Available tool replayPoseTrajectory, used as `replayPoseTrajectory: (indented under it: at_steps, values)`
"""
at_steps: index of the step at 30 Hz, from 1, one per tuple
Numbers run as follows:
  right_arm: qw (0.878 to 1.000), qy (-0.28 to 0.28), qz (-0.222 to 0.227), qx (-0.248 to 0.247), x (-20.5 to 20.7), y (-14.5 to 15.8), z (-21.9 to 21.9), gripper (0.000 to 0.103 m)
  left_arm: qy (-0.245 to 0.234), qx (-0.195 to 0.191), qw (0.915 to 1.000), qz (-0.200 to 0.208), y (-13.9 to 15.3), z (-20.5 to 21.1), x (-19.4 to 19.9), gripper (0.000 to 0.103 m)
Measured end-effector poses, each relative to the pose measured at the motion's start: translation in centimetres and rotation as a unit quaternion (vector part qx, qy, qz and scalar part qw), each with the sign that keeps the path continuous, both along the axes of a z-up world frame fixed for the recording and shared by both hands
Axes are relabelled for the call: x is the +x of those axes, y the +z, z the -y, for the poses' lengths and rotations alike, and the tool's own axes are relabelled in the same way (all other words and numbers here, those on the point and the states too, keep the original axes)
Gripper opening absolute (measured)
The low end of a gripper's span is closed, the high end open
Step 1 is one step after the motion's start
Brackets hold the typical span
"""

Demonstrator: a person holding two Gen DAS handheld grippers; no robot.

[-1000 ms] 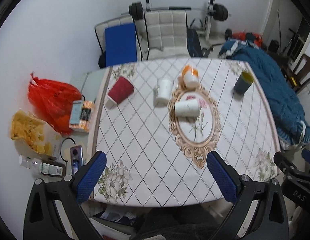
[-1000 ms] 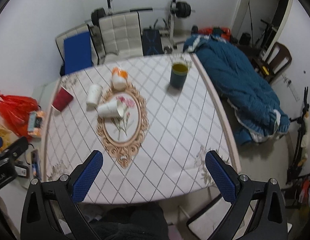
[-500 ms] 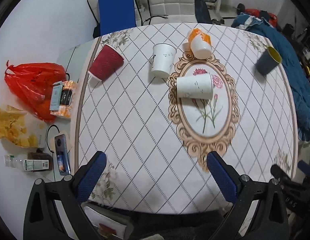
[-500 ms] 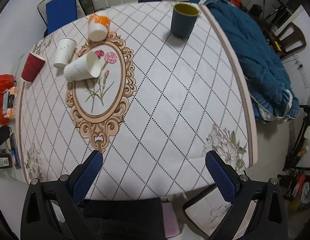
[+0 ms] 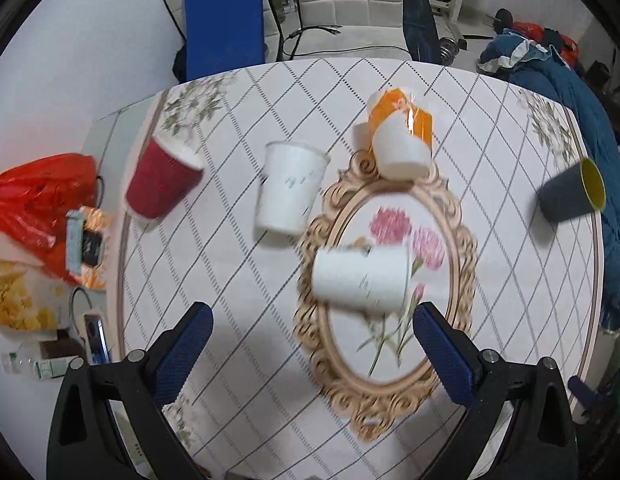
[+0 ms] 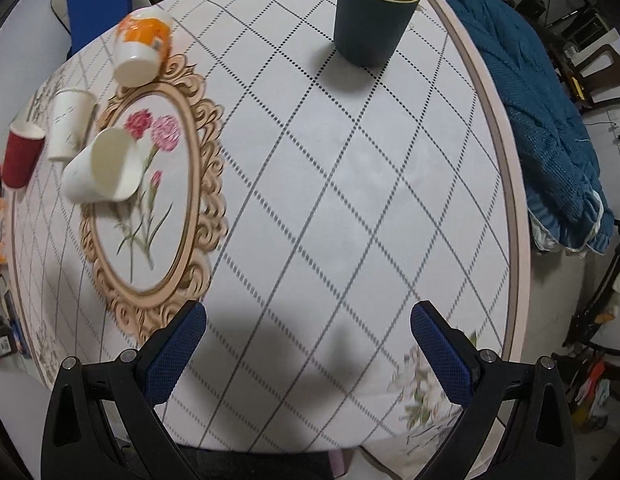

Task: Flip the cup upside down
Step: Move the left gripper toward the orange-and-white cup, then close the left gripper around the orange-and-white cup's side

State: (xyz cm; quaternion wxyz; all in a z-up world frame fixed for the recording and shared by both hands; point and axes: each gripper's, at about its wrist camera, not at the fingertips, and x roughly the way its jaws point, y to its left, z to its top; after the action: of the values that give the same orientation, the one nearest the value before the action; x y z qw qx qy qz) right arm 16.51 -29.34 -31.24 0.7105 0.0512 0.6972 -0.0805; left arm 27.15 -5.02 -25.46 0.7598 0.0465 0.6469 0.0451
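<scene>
Several cups stand or lie on a patterned tablecloth (image 5: 229,280). A white paper cup (image 5: 360,280) lies on its side on the oval flower print, just ahead of my open, empty left gripper (image 5: 312,340); it also shows in the right wrist view (image 6: 101,168). A second white cup (image 5: 289,188), a red cup (image 5: 161,178) and an orange-and-white cup (image 5: 402,136) sit further back. A dark blue cup with a yellow inside (image 6: 372,12) stands upright far ahead of my open, empty right gripper (image 6: 307,340); it shows at the right edge in the left wrist view (image 5: 570,194).
A red bag (image 5: 33,196), snacks and small items lie on the floor left of the table. A blue blanket (image 6: 550,112) lies along the table's right edge (image 6: 506,168). Chairs (image 5: 346,4) and weights stand behind the table.
Both grippers have moved forward and down toward the table; the cups appear larger and closer. Both grippers stay open. No cup has moved.
</scene>
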Motion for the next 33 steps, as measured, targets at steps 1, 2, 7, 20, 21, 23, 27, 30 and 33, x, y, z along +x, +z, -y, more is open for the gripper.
replayPoseTrajectory:
  at_steps: [1, 2, 7, 20, 21, 23, 27, 30, 33]
  values:
    - [1.000, 0.000, -0.002, 0.000, 0.5, -0.3, 0.1, 0.103, 0.000, -0.002, 1.0000, -0.003, -0.4, 0.3, 1.0, 0.100]
    - [1.000, 0.001, -0.004, 0.000, 1.5, -0.8, 0.4, 0.103, -0.001, -0.006, 0.9999, -0.009, -0.8, 0.6, 2.1, 0.099]
    - [1.000, 0.002, -0.007, 0.002, 5.0, -2.4, 0.9, 0.103, -0.005, -0.015, 0.9996, -0.022, -2.5, 1.8, 6.5, 0.099]
    - [1.000, -0.001, -0.013, 0.017, 13.5, -4.8, 1.6, 0.103, -0.032, -0.029, 0.9959, -0.080, -7.3, 5.1, 14.9, 0.099]
    - [1.000, 0.000, -0.014, 0.017, 14.0, -4.9, 1.5, 0.103, -0.034, -0.030, 0.9956, -0.083, -7.5, 5.3, 15.3, 0.099]
    - [1.000, 0.001, -0.017, 0.018, 14.8, -5.2, 1.4, 0.103, -0.041, -0.028, 0.9949, -0.087, -8.2, 5.9, 16.3, 0.099]
    - [1.000, 0.002, -0.023, 0.018, 16.8, -5.6, 1.7, 0.103, -0.050, -0.028, 0.9933, -0.100, -9.6, 6.7, 17.8, 0.099]
    - [1.000, 0.002, -0.027, 0.015, 18.2, -5.7, 1.8, 0.103, -0.056, -0.024, 0.9923, -0.108, -10.8, 7.0, 18.8, 0.099]
    - [1.000, 0.000, -0.029, 0.010, 19.3, -5.8, 2.0, 0.103, -0.063, -0.022, 0.9911, -0.115, -11.9, 7.4, 19.4, 0.099]
